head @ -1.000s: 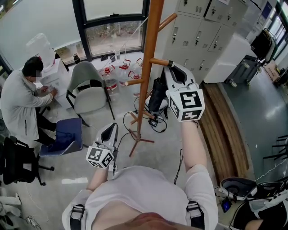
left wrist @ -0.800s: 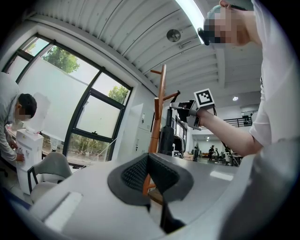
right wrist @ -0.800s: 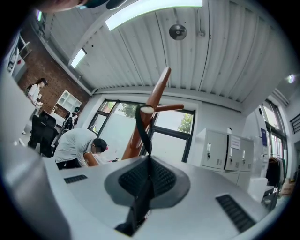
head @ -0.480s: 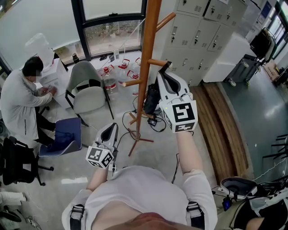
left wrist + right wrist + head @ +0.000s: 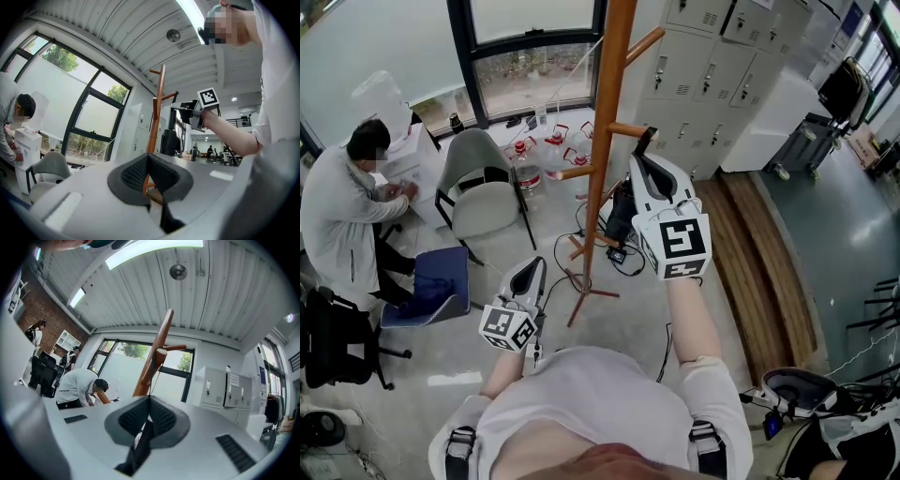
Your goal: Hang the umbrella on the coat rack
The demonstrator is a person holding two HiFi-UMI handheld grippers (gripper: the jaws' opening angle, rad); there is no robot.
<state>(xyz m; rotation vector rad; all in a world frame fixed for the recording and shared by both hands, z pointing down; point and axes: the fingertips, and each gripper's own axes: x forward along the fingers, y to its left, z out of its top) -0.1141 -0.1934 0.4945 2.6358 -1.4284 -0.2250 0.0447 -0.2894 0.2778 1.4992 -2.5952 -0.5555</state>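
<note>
Umbrella [image 5: 622, 210] just beneath right gripper [image 5: 639, 155]

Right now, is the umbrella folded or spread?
Folded: the umbrella hangs as a narrow black bundle beside the coat rack pole, just below the right gripper.

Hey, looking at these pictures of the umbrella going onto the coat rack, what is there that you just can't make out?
- Umbrella: in the head view, mostly hidden behind the right gripper; only a dark part shows.
- Cord running from the shut jaws to the peg: in the right gripper view, too thin to tell whether it loops over.
- Coat rack top: cut off by the head view's upper edge.
</note>
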